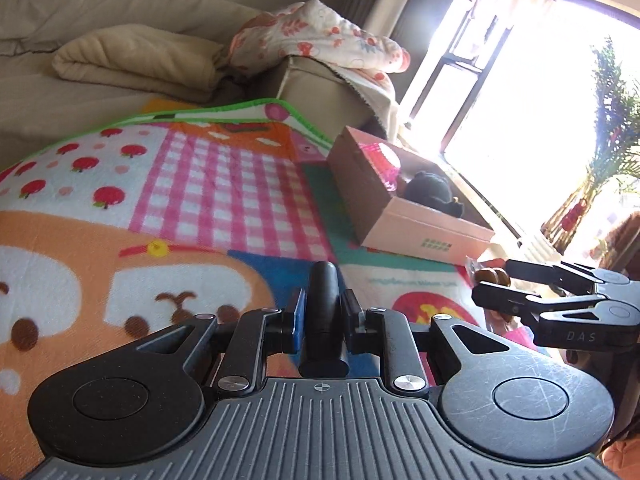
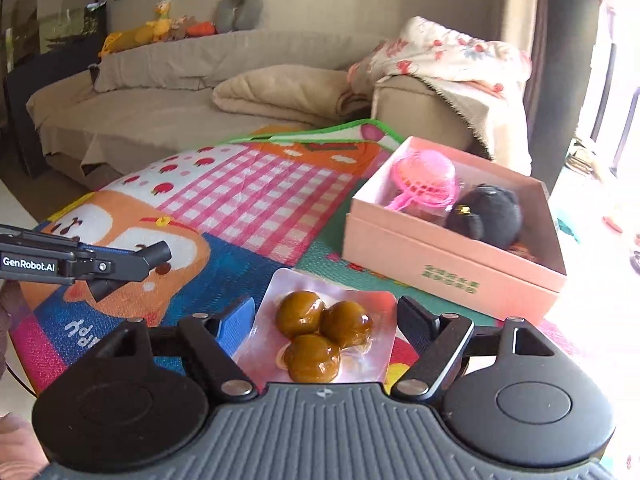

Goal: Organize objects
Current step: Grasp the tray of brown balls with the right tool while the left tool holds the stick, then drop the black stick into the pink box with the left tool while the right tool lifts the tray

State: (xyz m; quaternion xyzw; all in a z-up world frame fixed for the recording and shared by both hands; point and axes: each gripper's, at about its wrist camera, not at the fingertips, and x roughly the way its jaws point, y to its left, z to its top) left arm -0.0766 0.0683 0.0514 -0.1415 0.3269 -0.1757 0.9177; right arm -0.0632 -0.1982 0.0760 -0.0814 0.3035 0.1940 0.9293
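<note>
Clamping a black cylinder (image 1: 323,312) between its fingers, the left gripper (image 1: 322,316) hovers over the colourful mat (image 1: 224,196). The right gripper (image 2: 326,322) grips a clear packet of brown balls (image 2: 320,332) near the pink box (image 2: 448,264) on the mat.

Daylight is flooding in from the window (image 1: 532,92) on my right, overexposing it to pure white and washing out the plant (image 1: 608,128) beside it. The glare is bleaching the pink box's (image 2: 452,264) near corner. The sofa (image 2: 168,92) is lying in softer, dimmer light. Fisheye distortion is bending the edges of both views, and their far corners are blurring slightly.
</note>
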